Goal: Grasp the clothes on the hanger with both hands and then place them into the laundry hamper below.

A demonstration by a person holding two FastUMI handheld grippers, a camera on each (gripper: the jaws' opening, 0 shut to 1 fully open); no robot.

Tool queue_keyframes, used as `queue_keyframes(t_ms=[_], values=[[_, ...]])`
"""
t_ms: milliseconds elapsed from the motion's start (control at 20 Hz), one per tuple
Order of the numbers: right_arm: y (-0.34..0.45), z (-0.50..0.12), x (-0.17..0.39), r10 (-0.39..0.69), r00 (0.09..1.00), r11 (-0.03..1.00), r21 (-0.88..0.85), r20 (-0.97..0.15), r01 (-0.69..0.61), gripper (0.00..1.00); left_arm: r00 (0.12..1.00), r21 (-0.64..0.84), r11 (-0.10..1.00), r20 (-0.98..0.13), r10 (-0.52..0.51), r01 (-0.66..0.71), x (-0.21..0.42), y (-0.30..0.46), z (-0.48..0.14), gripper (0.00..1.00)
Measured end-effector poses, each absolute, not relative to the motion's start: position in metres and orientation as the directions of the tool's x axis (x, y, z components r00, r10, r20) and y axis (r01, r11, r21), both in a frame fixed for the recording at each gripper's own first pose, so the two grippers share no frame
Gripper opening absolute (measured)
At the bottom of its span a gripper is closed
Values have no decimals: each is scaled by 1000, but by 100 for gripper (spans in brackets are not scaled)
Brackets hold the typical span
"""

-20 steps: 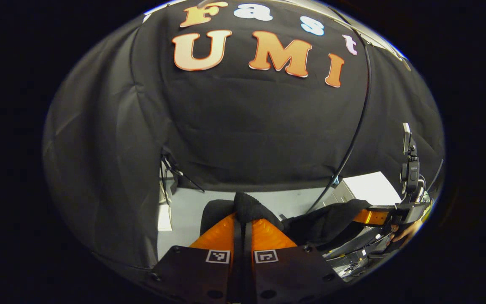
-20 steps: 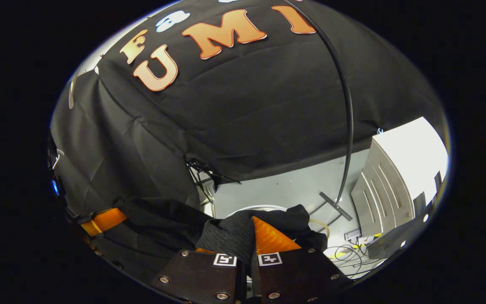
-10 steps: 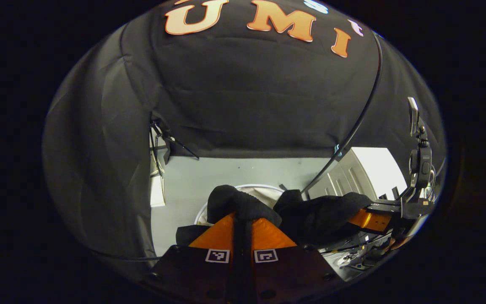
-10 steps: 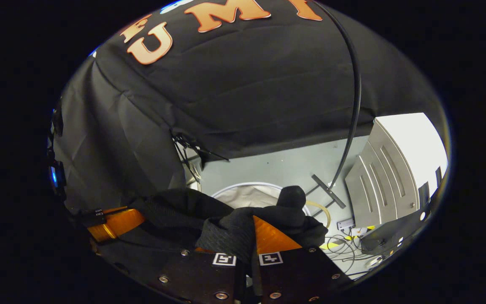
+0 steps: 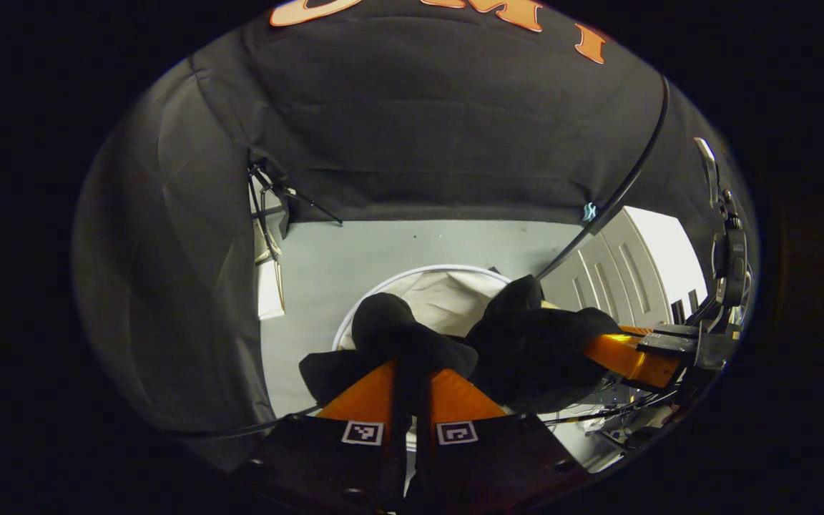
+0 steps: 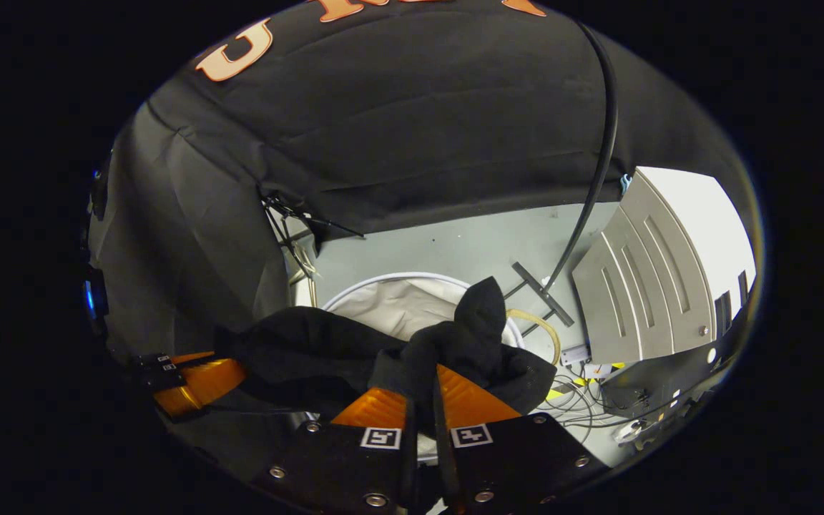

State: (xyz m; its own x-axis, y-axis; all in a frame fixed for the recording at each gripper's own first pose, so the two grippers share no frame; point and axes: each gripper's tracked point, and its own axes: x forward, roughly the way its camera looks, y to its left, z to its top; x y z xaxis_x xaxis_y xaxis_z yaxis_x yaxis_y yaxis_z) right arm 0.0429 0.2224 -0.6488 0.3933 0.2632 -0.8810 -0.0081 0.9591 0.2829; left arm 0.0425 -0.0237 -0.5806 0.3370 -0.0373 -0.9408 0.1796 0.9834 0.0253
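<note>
Garment: black knitted cloth (image 6: 326, 357) bunched between both grippers, hanging above the round white-rimmed laundry hamper (image 6: 390, 304).
Left gripper (image 5: 406, 372): jaws narrow, pinching cloth.
Right gripper (image 6: 423, 393): likewise.
Advice: lower both together over the hamper's middle before letting go, so no fold drapes its rim.

Recording booth, lab-type setup. Black cloth walls (image 5: 419, 143), grey floor (image 6: 455, 247), loose cables (image 6: 584, 408), tripod legs (image 5: 276, 207).

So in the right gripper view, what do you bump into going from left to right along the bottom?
The other claw → black clothes → this camera's own claw, pinching the clothes → tangle of cables on the floor → grey ribbed panel.
</note>
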Motion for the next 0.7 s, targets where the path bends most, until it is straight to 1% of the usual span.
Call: queue_keyframes(t_ms=[50,100,150,200,250,300,350,400,450,500,550,600,650,700], values=[[222,-651,42,259,387,961,278,-885,-7,13,326,28,985,-945,-31,173,41,-23,-583,13],[222,-652,43,258,385,961,278,-886,-6,19,312,21,985,-949,-33,168,39,-22,-586,15],[221,-652,44,258,386,960,278,-886,-3,21,298,10,986,-954,-40,165,36,-23,-589,16],[217,-653,47,253,384,962,274,-888,-1,26,292,13,987,-956,-35,162,35,-21,-590,16],[214,-654,47,250,383,963,270,-889,-1,28,298,24,987,-954,-26,162,36,-18,-590,18],[212,-654,49,244,383,965,264,-891,0,36,309,46,986,-951,-5,160,39,-13,-589,20],[208,-653,50,238,380,967,256,-894,-3,32,316,48,987,-949,-4,155,43,-11,-585,14],[204,-652,49,231,382,969,249,-895,-1,53,319,44,988,-948,-6,148,45,-12,-584,31],[201,-649,50,225,387,970,242,-894,-4,53,322,35,989,-947,-13,141,47,-15,-583,48],[196,-647,51,217,390,972,233,-895,-6,67,325,36,991,-946,-8,131,47,-16,-582,65],[192,-645,50,212,390,974,226,-896,-12,82,330,44,992,-944,2,120,47,-15,-583,73],[188,-641,49,208,393,976,219,-896,-19,88,331,48,992,-944,8,113,46,-14,-583,80],[183,-637,48,206,397,976,215,-894,-22,91,329,53,993,-944,15,106,45,-13,-583,88],[180,-632,47,208,401,976,218,-892,-21,94,327,67,993,-945,31,99,42,-10,-580,89]])
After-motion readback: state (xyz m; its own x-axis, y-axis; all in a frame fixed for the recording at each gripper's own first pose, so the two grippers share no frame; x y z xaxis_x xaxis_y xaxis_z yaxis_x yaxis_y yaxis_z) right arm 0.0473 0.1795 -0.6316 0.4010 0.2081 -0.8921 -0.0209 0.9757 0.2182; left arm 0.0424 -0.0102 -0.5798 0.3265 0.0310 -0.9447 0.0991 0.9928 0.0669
